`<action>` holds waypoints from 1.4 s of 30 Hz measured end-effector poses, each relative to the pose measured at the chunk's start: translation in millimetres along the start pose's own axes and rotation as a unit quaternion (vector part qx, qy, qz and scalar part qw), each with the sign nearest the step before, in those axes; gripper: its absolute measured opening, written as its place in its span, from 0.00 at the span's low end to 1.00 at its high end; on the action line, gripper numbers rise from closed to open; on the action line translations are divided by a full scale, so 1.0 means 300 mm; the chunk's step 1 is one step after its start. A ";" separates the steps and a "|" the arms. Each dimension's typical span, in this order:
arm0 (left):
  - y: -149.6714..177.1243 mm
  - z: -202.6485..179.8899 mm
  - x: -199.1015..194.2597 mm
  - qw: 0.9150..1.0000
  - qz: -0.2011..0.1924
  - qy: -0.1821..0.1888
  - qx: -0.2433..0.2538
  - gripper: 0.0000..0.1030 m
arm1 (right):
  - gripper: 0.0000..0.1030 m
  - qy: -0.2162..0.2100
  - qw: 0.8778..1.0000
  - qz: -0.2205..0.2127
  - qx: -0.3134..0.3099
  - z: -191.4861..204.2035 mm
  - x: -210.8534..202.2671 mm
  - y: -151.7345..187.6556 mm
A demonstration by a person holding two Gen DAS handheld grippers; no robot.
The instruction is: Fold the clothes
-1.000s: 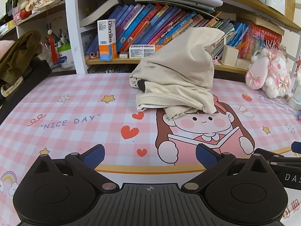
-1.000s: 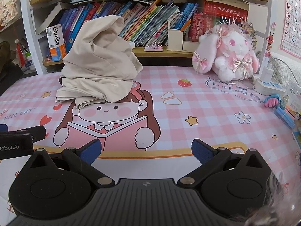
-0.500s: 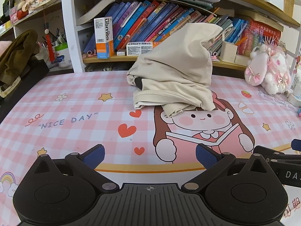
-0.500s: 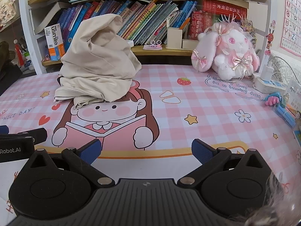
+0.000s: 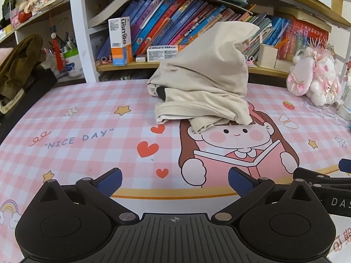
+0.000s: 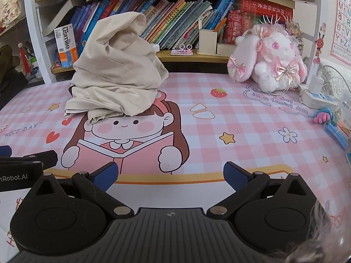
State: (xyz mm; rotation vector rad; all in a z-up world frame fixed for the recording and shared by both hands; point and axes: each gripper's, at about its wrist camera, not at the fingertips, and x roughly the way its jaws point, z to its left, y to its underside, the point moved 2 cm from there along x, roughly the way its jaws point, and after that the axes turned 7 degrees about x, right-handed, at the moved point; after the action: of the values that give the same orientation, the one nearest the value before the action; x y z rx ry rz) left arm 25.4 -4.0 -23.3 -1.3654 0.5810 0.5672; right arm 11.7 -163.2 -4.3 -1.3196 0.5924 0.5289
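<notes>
Pink checkered mat [image 5: 87, 118] below both grippers, bookshelf [image 6: 179, 53] behind. Left gripper [image 5: 174, 180] held low and level, jaws wide apart, holding nothing. Beige garment [image 5: 204, 76] heaped well ahead, between both. Right gripper [image 6: 171, 175] level just beside, also spread wide, empty.

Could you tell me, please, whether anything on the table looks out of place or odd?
Yes: the beige cloth garment stands in a crumpled, peaked heap on the pink checked table mat, not laid flat, its tip leaning toward the bookshelf. Both grippers hover open and empty, apart from it.
</notes>
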 end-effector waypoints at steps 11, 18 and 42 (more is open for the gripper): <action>0.000 -0.014 -0.001 1.000 -0.023 -0.005 0.017 1.00 | 1.00 0.003 1.000 0.005 0.003 -0.008 0.017 -0.002; -0.003 0.000 0.012 1.000 -0.005 0.017 0.002 1.00 | 1.00 0.001 1.000 0.009 -0.002 -0.001 0.025 0.001; -0.150 0.000 0.146 0.988 -0.059 0.096 0.106 0.79 | 1.00 0.034 0.999 0.003 0.040 -0.035 -0.008 -0.024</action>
State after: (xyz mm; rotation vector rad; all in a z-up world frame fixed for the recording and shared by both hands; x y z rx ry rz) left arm 88.1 -7.8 -20.5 -1.2509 0.6905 0.2700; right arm 13.6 -174.8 1.2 -1.2643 0.6662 0.4626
